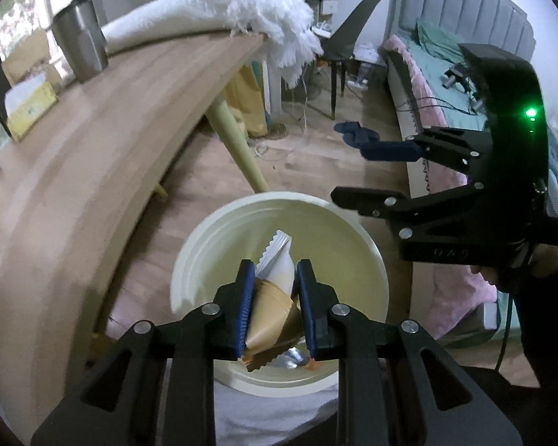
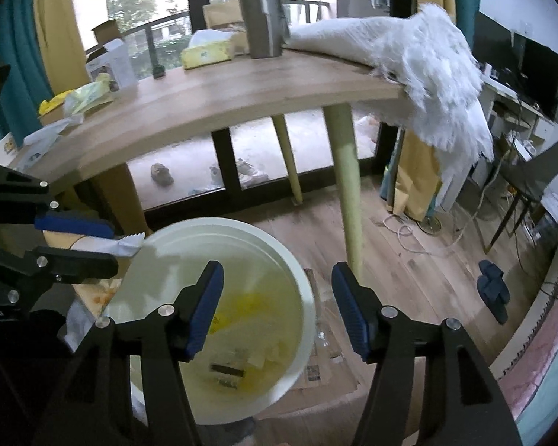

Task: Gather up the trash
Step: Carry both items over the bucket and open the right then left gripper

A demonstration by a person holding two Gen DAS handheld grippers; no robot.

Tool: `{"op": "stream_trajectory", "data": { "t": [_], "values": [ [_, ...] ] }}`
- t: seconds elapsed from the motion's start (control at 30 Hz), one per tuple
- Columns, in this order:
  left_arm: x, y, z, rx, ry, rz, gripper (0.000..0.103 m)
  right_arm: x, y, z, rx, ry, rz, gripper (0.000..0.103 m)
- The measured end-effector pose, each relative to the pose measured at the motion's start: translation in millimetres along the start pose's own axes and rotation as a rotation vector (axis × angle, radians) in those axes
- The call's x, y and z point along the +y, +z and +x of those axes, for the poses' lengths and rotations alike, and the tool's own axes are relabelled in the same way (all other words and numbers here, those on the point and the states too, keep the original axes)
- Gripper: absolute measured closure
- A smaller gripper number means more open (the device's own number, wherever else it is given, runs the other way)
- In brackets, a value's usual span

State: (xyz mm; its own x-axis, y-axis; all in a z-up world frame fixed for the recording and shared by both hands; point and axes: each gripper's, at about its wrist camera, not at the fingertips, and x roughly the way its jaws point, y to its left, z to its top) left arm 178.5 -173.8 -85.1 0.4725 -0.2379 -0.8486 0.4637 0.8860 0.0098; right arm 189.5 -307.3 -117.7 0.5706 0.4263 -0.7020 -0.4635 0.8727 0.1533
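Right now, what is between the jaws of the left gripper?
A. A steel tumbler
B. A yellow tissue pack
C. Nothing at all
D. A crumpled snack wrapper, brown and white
D: in the left wrist view the left gripper has its blue pads pressed on a brown and white wrapper, which hangs above the open cream bin.

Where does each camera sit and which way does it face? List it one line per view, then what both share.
Left wrist view: sits on the left claw, looking steeply down into the cream bucket; its blue pads clamp a brown and white wrapper; the right claw and a hand show at right.
Right wrist view: sits on the right claw, open and empty, angled down over the bucket toward the wooden table; the left claw enters at left.
Shared: bucket, table, steel tumbler, white fringed cloth, wrapper.
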Motion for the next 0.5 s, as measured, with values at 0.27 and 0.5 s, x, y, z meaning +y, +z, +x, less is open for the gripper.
{"op": "stream_trajectory", "data": {
  "t": [0.27, 0.5],
  "values": [
    [-1, 4, 8, 0.014, -0.028, -0.032, 0.055, -16, -3, 0, 0.016, -0.03, 0.038, 0.042],
    [5, 0, -4, -0.016, -0.038, -0.053, 0.054, -11, 2, -2, 0.016, -0.04, 0.019, 0.042]
  ]
}}
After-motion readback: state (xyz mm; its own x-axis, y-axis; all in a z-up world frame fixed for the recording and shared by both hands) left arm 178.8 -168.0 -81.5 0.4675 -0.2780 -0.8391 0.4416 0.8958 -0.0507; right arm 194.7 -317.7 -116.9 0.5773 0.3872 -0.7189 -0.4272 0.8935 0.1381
